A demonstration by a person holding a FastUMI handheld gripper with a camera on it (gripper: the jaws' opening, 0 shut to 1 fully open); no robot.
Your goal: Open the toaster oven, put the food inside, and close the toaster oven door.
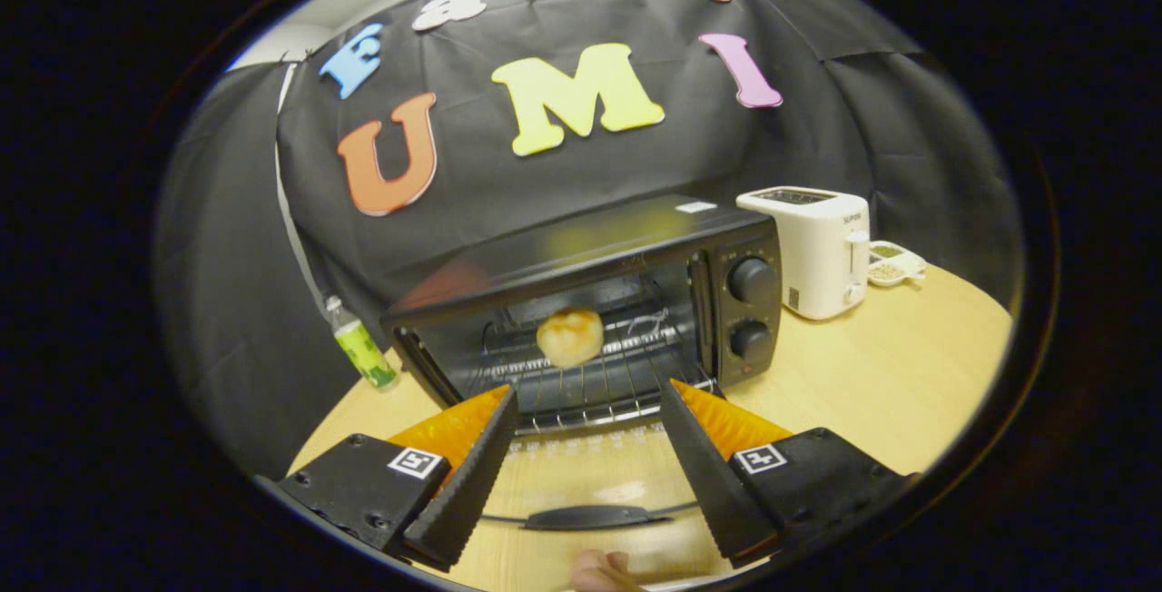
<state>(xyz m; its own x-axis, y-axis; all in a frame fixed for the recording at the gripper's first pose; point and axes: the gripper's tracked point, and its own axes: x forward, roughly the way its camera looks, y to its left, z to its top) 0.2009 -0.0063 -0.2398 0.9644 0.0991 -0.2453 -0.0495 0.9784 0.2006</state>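
Note:
A black toaster oven (726,251) stands on the wooden table with its door (590,469) folded down flat towards me. The door's dark handle (585,517) lies between my fingers. A round, pale golden bun (569,336) rests on the wire rack (599,374) inside the oven, just beyond my fingertips. My gripper (588,397) is open above the lowered door, with nothing between its fingers. Two black knobs (752,281) sit on the oven's right panel.
A white pop-up toaster (817,251) stands right of the oven, with a small white divided dish (894,263) behind it. A green-labelled bottle (361,347) stands left of the oven. A fingertip (599,572) shows below the door handle. Bare wooden table (890,374) lies to the right.

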